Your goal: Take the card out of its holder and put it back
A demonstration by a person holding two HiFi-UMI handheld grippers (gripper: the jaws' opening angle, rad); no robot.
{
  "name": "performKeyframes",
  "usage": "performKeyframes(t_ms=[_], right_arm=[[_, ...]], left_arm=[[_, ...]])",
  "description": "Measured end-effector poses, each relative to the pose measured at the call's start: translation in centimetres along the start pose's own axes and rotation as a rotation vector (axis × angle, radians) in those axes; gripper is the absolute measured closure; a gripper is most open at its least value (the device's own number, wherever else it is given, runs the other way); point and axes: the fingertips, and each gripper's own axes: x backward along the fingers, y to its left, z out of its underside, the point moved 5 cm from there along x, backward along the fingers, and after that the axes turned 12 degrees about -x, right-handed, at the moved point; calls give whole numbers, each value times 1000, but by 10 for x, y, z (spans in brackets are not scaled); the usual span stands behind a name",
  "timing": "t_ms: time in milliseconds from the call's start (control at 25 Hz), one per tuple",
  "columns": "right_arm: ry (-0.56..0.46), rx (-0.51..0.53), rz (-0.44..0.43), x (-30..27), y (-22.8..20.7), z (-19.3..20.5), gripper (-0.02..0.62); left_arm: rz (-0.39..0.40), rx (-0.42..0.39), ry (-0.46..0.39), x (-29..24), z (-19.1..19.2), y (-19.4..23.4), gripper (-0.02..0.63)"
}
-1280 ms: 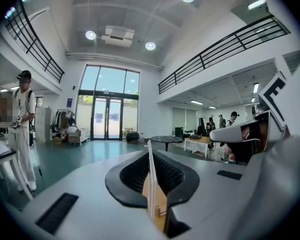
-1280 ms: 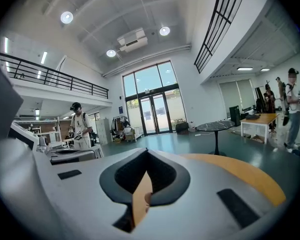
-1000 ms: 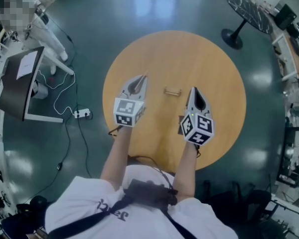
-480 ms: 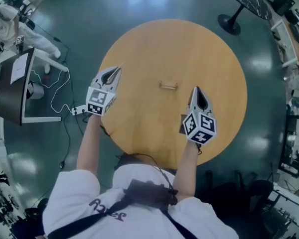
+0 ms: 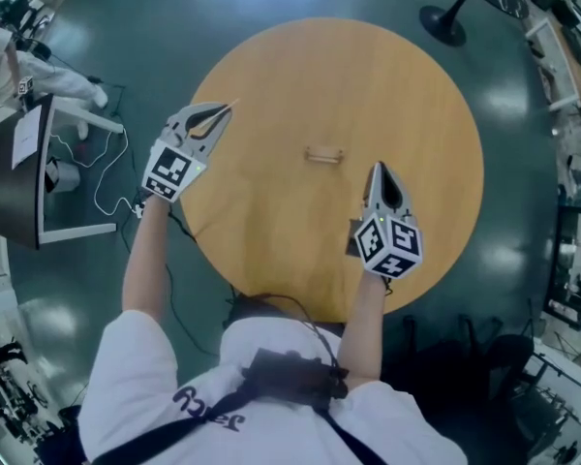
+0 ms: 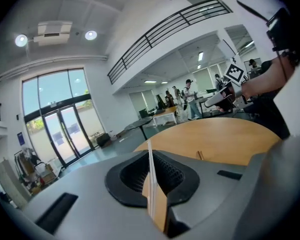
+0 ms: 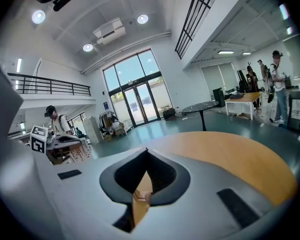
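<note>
Looking down, head view: left gripper sits at the surface's left edge, upper left. The holder lies centre frame, long axis crosswise, right of it. The right gripper is nearer.

Left gripper view: fingers pinch the card edge-on, with open wood towards the holder.

Right gripper view: fingers pressed together, empty.
</note>
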Motion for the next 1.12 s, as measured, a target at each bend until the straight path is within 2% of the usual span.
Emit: performKeyframes(t_ms=[120, 280, 680, 920, 1120], right_arm=[[2, -4, 8, 0, -2, 3, 574], [2, -1, 26, 1, -4, 7, 575], [21, -21, 83, 9, -21, 18, 575], [33, -136, 68, 11, -29, 27, 575], [46, -206, 23, 10, -24, 36, 575]], left_arm=[[64, -34, -34, -22, -13, -9, 577], [133, -37, -85, -50, -26, -25, 577], [323, 29, -204, -101, -47, -67, 578], [432, 128, -332, -116, -65, -85, 577], [526, 117, -397, -126, -72, -98, 578]])
